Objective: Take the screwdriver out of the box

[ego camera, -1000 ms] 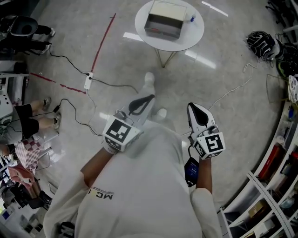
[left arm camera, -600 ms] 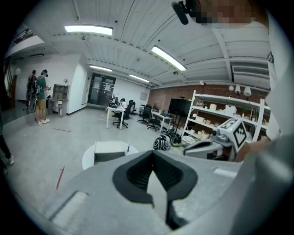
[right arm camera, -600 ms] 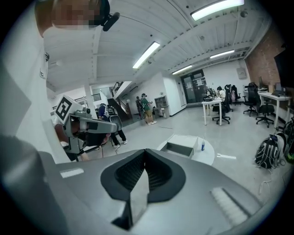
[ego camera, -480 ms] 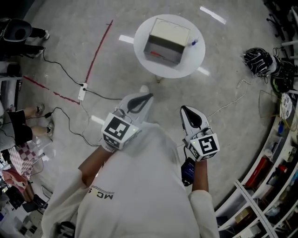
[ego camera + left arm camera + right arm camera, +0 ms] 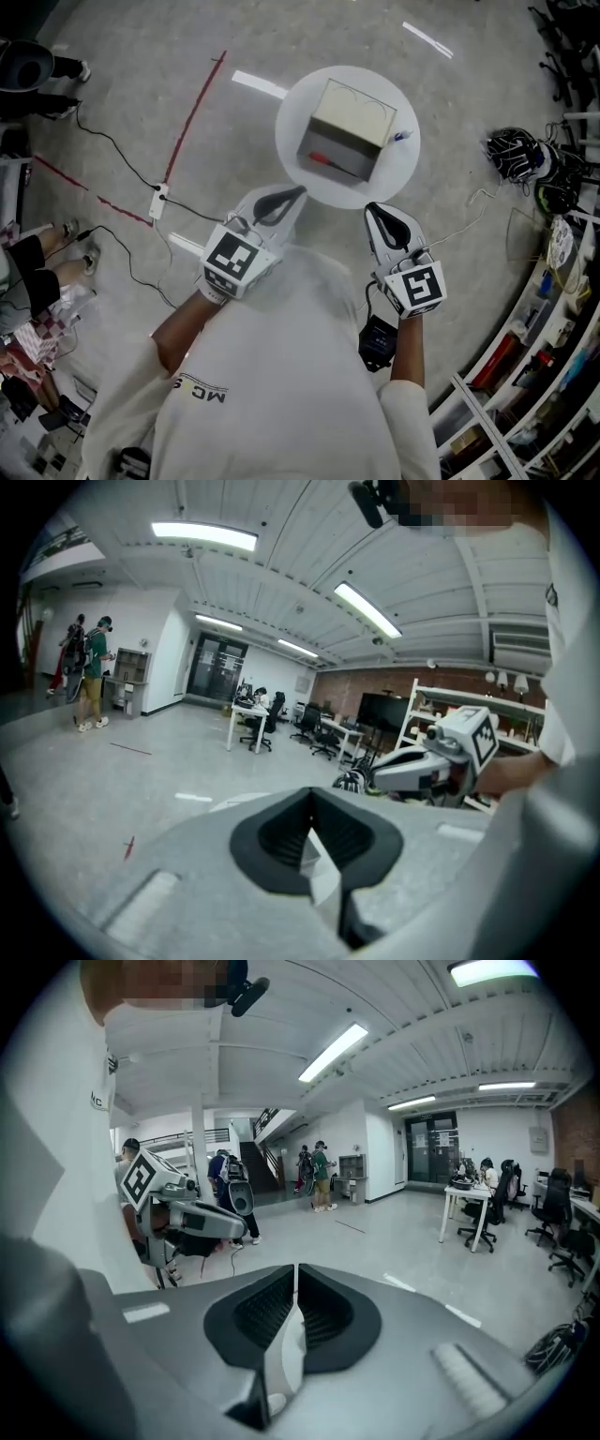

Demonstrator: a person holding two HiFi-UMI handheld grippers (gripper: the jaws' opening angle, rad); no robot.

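Note:
A beige box (image 5: pixel 354 120) stands on a small round white table (image 5: pixel 292 141) ahead of me. Its open side faces me, and a red-handled screwdriver (image 5: pixel 329 160) lies inside. My left gripper (image 5: pixel 298 190) (image 5: pixel 312 794) hovers at the table's near edge, shut and empty. My right gripper (image 5: pixel 368 206) (image 5: pixel 296 1269) hangs just short of the table at the right. Its jaws are opening by a thin slit, with nothing between them. Each gripper also shows in the other's view: the right gripper (image 5: pixel 372 783) and the left gripper (image 5: pixel 246 1232).
A small blue item (image 5: pixel 401 137) lies on the table beside the box. A power strip (image 5: pixel 156 200) with cables and a red tape line (image 5: pixel 192 117) are on the floor at the left. Shelving (image 5: pixel 525 394) and dark gear (image 5: pixel 517 155) line the right.
The table and box have come nearer in the head view, from the top edge to just ahead of both grippers. Both grippers keep their pose in front of the person's body.

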